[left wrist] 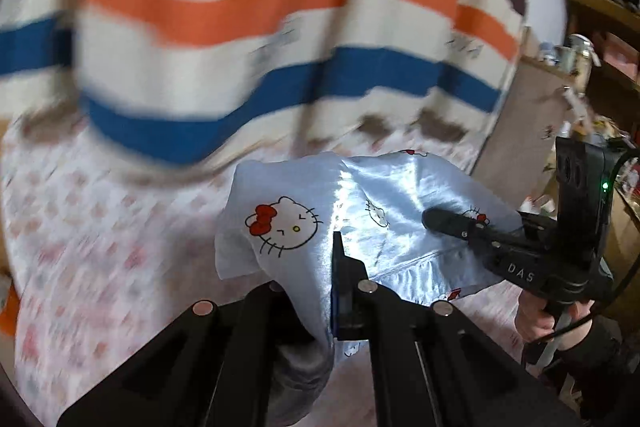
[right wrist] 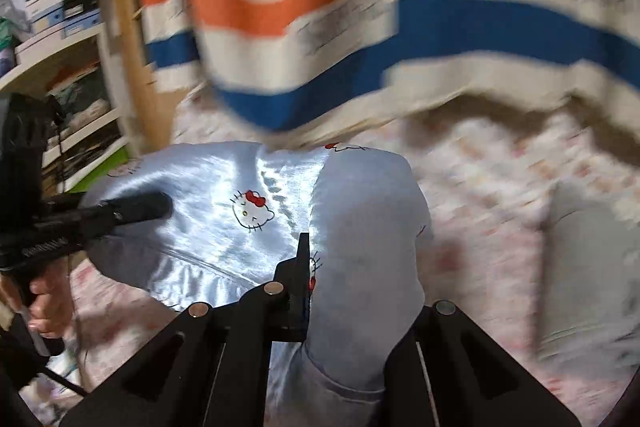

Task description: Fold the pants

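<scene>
The pants (left wrist: 288, 211) are shiny pale blue satin with a cat-face print. They hang lifted above the bed between both grippers. My left gripper (left wrist: 320, 267) is shut on one end of the cloth; cloth drapes over its left finger. My right gripper (right wrist: 320, 267) is shut on the other end of the pants (right wrist: 224, 211); cloth hides its right finger. Each gripper shows in the other's view: the right one (left wrist: 448, 221) and the left one (right wrist: 152, 207) both pinch the fabric.
A bed sheet (left wrist: 80, 247) with a small pink print lies below. A striped blanket (left wrist: 260, 7) in orange, blue and brown is heaped at the back. Wooden shelves (right wrist: 52, 27) with boxes stand on the left, and a cluttered shelf (left wrist: 592, 59) on the right.
</scene>
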`<state>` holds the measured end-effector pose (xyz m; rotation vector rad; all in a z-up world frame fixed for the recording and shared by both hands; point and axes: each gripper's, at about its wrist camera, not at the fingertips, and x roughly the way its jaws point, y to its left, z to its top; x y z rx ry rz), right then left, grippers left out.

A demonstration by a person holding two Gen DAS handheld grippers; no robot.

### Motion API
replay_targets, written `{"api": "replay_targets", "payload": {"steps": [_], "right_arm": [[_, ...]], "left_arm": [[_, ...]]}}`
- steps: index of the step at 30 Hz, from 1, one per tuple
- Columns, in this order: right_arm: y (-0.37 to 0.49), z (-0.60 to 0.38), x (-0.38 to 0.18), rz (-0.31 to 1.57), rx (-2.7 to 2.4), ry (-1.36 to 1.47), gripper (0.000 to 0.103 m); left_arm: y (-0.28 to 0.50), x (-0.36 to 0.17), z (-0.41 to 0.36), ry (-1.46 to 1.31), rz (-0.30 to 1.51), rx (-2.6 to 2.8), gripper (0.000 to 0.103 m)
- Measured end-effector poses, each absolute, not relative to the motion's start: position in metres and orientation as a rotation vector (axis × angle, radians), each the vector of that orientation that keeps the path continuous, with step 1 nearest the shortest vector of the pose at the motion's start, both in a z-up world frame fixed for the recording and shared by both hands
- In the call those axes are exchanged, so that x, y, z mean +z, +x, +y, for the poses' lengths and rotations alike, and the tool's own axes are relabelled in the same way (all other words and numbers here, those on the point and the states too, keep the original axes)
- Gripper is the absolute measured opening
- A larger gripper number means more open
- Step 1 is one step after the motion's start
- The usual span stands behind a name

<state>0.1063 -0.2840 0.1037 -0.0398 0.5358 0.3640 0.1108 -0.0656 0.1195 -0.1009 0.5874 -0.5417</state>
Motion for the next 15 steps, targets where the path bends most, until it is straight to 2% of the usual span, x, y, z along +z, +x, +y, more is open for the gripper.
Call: {"api": "replay_targets", "payload": {"steps": [7,15], "right_arm": [[0.122,-0.397,0.156,0.439,0.044,-0.058,0.008],[0.14,-0.513,0.172,0.481,-0.26,-0.06,0.008]], "left_arm": [[0.167,0.161,-0.193,-0.069,0.513,-0.715,0.004],[0.192,0.146,-0.324,-0.03,0.559,-0.819,0.004]]}}
